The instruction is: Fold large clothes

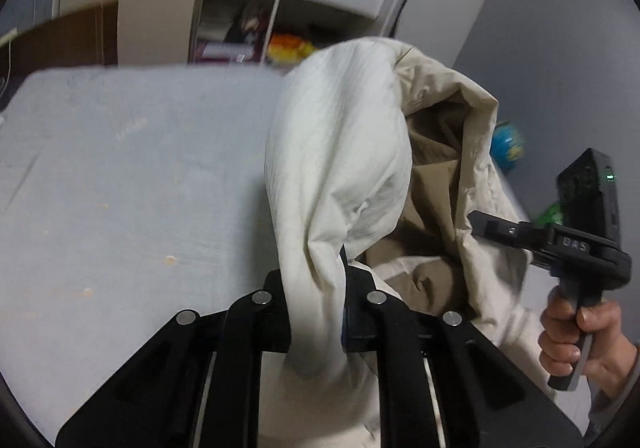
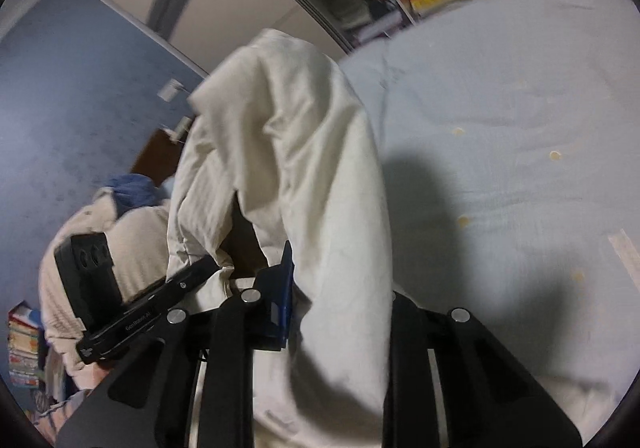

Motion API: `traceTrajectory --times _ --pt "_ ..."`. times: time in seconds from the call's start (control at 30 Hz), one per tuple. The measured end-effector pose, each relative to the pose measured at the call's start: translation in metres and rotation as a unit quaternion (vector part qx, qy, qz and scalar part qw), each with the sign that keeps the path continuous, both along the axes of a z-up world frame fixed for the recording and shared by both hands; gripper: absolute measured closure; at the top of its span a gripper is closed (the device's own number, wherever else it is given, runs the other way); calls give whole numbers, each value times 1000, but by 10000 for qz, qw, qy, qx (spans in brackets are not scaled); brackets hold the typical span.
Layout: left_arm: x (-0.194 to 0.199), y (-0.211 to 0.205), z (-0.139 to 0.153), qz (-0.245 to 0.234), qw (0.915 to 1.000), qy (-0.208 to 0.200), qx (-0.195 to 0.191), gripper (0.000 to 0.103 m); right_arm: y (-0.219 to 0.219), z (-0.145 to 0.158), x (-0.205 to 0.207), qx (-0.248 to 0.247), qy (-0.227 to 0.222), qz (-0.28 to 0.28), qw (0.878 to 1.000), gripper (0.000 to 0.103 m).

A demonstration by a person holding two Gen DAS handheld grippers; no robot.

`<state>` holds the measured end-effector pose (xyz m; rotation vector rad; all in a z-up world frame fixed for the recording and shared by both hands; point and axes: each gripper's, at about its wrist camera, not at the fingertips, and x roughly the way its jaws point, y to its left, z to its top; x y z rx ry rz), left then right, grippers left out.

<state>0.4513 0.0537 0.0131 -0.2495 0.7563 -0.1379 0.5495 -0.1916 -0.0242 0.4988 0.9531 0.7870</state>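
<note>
A large cream garment [image 1: 340, 136] with a beige lining hangs bunched above the pale blue bed sheet [image 1: 120, 168]. My left gripper [image 1: 314, 288] is shut on a fold of it, and the cloth runs down between the black fingers. In the left wrist view my right gripper [image 1: 476, 222], held by a hand [image 1: 576, 336], bites the garment's beige edge at the right. In the right wrist view the garment [image 2: 304, 136] drapes over my right gripper [image 2: 332, 288], which is shut on it. The cloth hides that gripper's right finger. My left gripper [image 2: 208, 264] holds the cloth at the left.
The bed sheet [image 2: 520, 128] spreads wide to the right. Open wardrobe shelves [image 1: 248, 8] stand beyond the bed. A small globe [image 1: 507, 144] sits by the grey wall. A pile of other clothes [image 2: 132, 224] and a stack of books [image 2: 24, 344] lie at the left.
</note>
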Motion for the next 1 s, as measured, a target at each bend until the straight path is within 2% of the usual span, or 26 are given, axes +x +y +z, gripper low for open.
traceTrajectory --times 0.17,0.3,0.43,0.5,0.63,0.77,0.9,1.0 --pt "-71 -21 26 -236 9977 -486 407 87 -23 34 -65 -21 -411 126 9991 84" --pt "-132 -34 21 -345 9952 -608 683 85 -34 46 -121 -288 -751 218 9965 84" --pt "-167 -49 2 -397 9928 -543 987 82 -33 42 -179 -878 -1155 249 9891 75" --pt "-191 -53 -10 -452 9915 -501 1109 81 -36 34 -207 -1228 -1357 242 9828 64" --pt "-228 -61 -32 -495 9902 -324 1264 79 -42 18 -253 -1986 -1588 279 9667 60" --pt "-254 -63 -50 -574 9896 -175 1308 73 -60 2 -285 -2421 -1611 330 9562 57" --pt "-274 -56 -57 -467 9910 -56 1254 65 -88 -12 -305 -2223 -1253 125 9668 45" --pt "-285 -43 -49 -311 9931 -74 1127 57 -111 -20 -314 -1928 -943 -37 9767 45"
